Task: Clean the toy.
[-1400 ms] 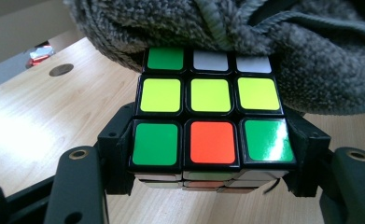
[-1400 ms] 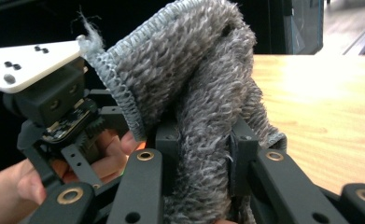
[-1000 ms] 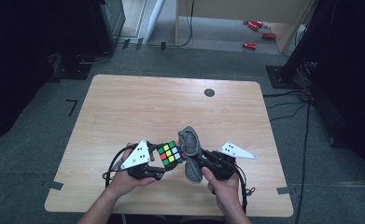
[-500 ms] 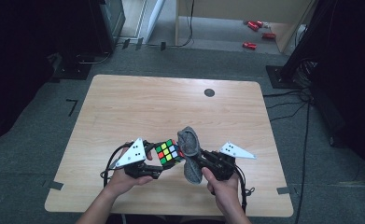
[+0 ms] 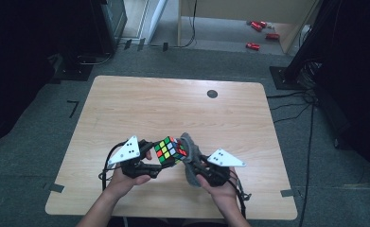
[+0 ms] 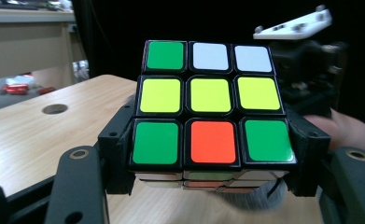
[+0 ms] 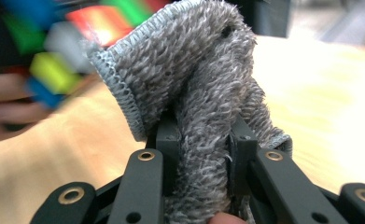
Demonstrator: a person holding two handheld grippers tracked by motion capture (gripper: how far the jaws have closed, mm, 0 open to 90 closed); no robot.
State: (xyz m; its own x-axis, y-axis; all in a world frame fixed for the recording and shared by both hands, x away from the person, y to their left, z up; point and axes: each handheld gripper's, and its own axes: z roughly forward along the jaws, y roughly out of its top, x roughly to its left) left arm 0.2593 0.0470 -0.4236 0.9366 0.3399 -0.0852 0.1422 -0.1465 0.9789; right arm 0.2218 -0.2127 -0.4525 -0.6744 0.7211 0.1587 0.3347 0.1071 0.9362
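Observation:
A colourful puzzle cube [image 5: 169, 150] [image 6: 210, 105] is held just above the table near its front edge, with my left gripper [image 5: 161, 161] [image 6: 208, 161] shut on its lower layer. Its facing side shows green, white, yellow and orange squares. A grey terry cloth [image 5: 190, 152] [image 7: 194, 93] is pinched upright in my right gripper [image 5: 194, 165] [image 7: 201, 154], which is shut on it. The cloth's upper edge rests against the cube's right side. In the right gripper view the cube [image 7: 73, 42] is a blur behind the cloth at the upper left.
The wooden table [image 5: 173, 109] has a round dark hole [image 5: 212, 93] near its far edge. Black stands and cables sit on the grey floor around it, and small red objects [image 5: 253, 46] lie on the floor beyond the table.
My right gripper has brought the grey cloth leftward until it touches the cube's right side. The left gripper and cube have stayed almost in place.

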